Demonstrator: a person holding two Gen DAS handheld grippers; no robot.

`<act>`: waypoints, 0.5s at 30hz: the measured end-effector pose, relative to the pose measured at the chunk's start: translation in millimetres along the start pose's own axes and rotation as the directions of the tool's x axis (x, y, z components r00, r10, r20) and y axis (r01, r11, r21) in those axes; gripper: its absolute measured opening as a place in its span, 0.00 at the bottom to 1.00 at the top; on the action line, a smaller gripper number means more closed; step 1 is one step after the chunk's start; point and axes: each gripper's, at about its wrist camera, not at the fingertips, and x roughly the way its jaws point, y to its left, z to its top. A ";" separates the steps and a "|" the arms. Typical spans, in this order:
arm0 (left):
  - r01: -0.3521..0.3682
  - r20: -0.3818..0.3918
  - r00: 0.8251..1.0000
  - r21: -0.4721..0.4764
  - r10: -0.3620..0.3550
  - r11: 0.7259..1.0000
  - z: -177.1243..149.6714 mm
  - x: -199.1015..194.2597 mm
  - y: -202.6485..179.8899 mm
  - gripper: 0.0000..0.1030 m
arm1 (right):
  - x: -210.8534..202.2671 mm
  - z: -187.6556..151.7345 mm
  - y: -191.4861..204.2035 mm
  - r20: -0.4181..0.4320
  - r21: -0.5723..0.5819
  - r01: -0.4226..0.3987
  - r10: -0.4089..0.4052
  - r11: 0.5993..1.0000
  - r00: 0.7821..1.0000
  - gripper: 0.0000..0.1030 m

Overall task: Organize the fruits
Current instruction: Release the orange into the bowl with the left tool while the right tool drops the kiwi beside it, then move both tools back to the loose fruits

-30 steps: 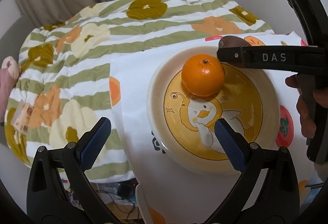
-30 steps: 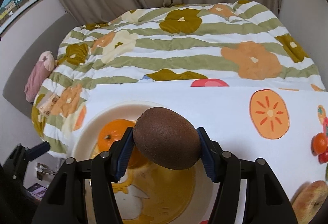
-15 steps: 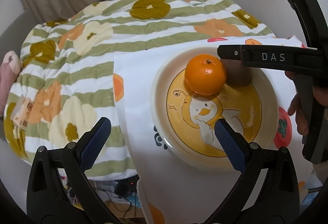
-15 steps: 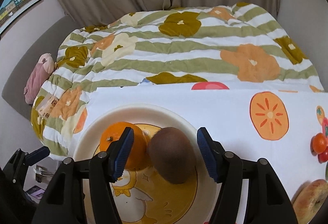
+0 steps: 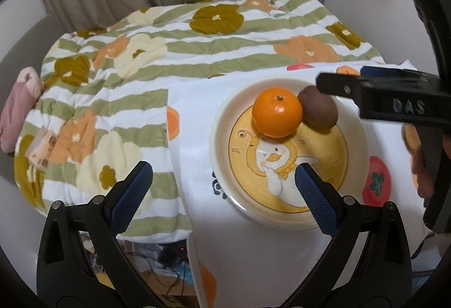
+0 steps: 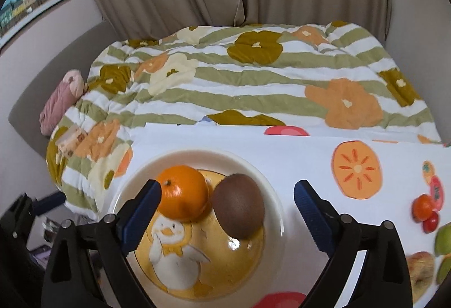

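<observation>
Right wrist view: a flowered, green-striped quilt [image 6: 253, 77] fills the background, and a white fruit-print cloth [image 6: 296, 155] lies over its near edge as a work surface. On the cloth sits a cream plate [image 6: 132, 184] with a duck picture, the collecting spot for fruit. An orange [image 6: 181, 195] and a brown kiwi [image 6: 239, 206] rest on it, touching. The right gripper [image 6: 227, 209] hangs above them; its jaws have just been opening and stand wide, nothing gripped, likely after releasing the kiwi. The left gripper [image 5: 222, 192] hovers near the plate, jaws wide and empty. More fruit [image 6: 425, 212] waits at the cloth's right edge.
</observation>
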 end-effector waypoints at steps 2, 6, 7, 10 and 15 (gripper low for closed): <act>-0.017 0.009 1.000 -0.004 0.017 1.000 0.6 -8.2 -3.7 1.00 | -13.7 -2.3 0.8 -0.004 -0.017 -0.001 0.001 1.000 1.000 0.91; -0.031 0.033 0.999 -0.018 0.032 0.999 2.0 -29.7 -15.7 1.00 | -39.9 -8.6 -3.9 -0.017 -0.029 -0.017 0.016 0.999 1.000 0.92; -0.035 0.036 0.999 -0.019 0.035 0.999 2.0 -34.4 -19.9 1.00 | -48.4 -10.6 -6.1 -0.013 -0.032 -0.023 0.023 0.999 1.000 0.92; -0.045 0.044 0.998 -0.014 0.046 0.999 2.3 -45.3 -33.1 1.00 | -71.5 -15.7 -16.1 0.007 -0.033 -0.026 0.026 0.999 1.000 0.92; -0.033 0.059 0.998 -0.019 0.034 0.999 1.4 -59.4 -61.5 1.00 | -102.5 -26.2 -41.7 0.027 -0.023 -0.003 0.003 1.000 1.000 0.92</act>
